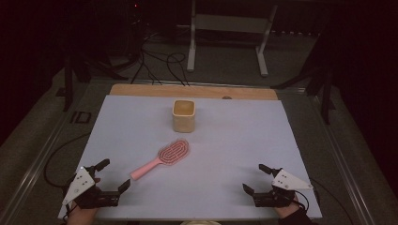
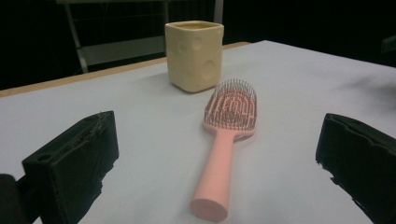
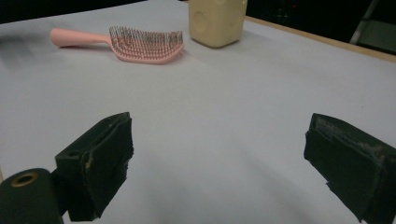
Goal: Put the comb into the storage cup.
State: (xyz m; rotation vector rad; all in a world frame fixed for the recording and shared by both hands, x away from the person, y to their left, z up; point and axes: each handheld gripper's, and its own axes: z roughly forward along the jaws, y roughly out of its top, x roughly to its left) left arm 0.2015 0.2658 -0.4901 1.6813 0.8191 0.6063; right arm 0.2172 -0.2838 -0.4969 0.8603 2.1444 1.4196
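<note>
Pink hairbrush point(image 1: 162, 159) lying flat near the middle of the white surface point(image 1: 234, 140), bristles up.
Handle end pointing toward the near left corner, head pointing toward the cream square cup point(image 1: 183, 115) standing upright just beyond, apart from it. Left gripper point(image 1: 113, 174) resting at the near left corner, jaws spread wide and empty, aimed along the handle, close to its end but not touching. Right gripper point(image 1: 257, 177) resting at the near right corner, well apart from the hairbrush, jaws likewise spread wide with nothing between them.
</note>
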